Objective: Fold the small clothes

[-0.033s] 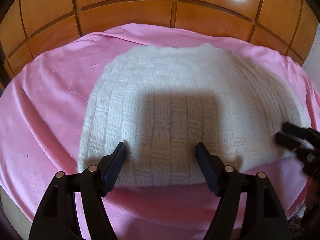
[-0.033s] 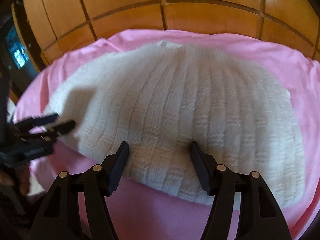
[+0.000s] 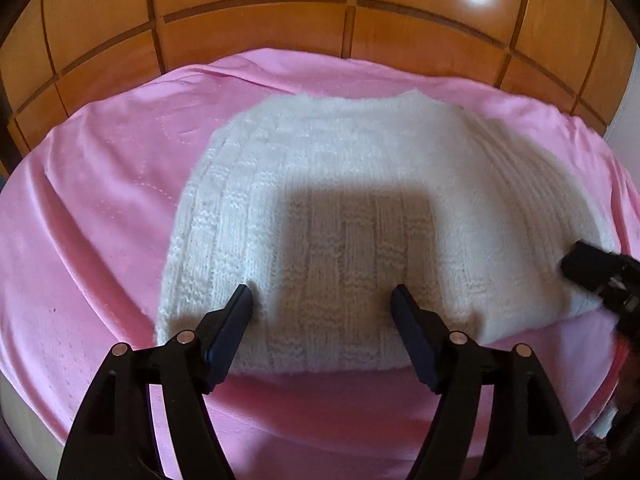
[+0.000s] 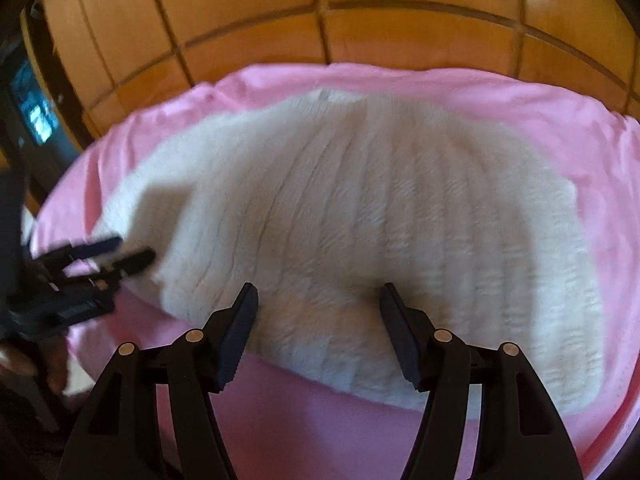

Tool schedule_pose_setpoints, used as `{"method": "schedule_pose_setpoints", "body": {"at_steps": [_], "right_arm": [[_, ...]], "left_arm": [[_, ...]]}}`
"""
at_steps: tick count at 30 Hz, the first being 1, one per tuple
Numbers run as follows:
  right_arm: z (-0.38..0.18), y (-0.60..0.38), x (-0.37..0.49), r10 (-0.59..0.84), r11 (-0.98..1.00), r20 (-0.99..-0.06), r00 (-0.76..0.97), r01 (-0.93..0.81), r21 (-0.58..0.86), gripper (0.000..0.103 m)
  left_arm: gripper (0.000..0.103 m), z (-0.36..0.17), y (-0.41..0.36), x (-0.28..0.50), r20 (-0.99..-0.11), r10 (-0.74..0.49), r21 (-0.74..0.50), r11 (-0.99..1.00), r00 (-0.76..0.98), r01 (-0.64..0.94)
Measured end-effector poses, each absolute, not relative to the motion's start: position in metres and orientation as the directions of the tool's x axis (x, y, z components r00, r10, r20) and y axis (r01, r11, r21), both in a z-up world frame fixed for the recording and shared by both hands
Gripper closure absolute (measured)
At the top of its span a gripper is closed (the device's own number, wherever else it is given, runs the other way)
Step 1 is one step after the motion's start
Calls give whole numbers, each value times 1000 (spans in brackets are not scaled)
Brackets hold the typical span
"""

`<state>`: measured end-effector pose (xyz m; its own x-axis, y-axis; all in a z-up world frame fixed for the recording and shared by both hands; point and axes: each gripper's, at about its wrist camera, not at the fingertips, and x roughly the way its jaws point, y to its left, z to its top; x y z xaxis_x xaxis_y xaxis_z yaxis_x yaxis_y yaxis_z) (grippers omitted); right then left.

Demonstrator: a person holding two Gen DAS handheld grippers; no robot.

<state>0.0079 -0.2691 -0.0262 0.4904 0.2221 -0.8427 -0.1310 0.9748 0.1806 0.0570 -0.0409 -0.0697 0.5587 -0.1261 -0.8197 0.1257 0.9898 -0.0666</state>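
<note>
Left wrist: folded sweater [image 3: 360, 220] (white knit)

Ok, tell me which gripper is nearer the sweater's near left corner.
Left. The left gripper hangs over the sweater's near edge beside that corner; the right gripper sits at the opposite end. Both have just been opening, pinching nothing.

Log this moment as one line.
left claw: open | right claw: open | white knitted garment: released, on pink sheet
</note>
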Motion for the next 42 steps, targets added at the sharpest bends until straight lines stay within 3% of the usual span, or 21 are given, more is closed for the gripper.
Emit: {"method": "schedule_pose_setpoints", "body": {"at_steps": [6,13,19,25,28,30,33,42], "right_arm": [[4,-356,12,124,968,-795,594,102,228,35],[-29,-454,24,117,878,-812,572,323,354,33],[-65,-462,27,331,784,-770,546,295,546,33],[-72,-443,8,474,747,-717,510,198,635,33],[-74,-435,5,500,745,-710,496,172,645,33],[-74,-426,10,505,746,-709,491,165,646,52],[-74,-407,18,499,775,-735,459,143,616,70],[-5,-361,44,533,777,-661,528,2,629,77]], "left_arm": [[25,-59,-30,57,-781,-154,-117,988,605,100],[24,-59,-18,61,-763,-179,-161,983,621,86],[24,-58,-18,66,-765,-230,-215,972,601,98],[28,-52,-25,71,-757,-274,-242,961,594,136],[30,-51,-41,78,-766,-260,-190,965,588,179],[32,-56,-50,83,-778,-262,-170,963,571,210],[31,-73,-62,92,-815,-239,-137,965,528,226],[31,-79,-46,96,-792,-335,-256,941,510,221]]}}
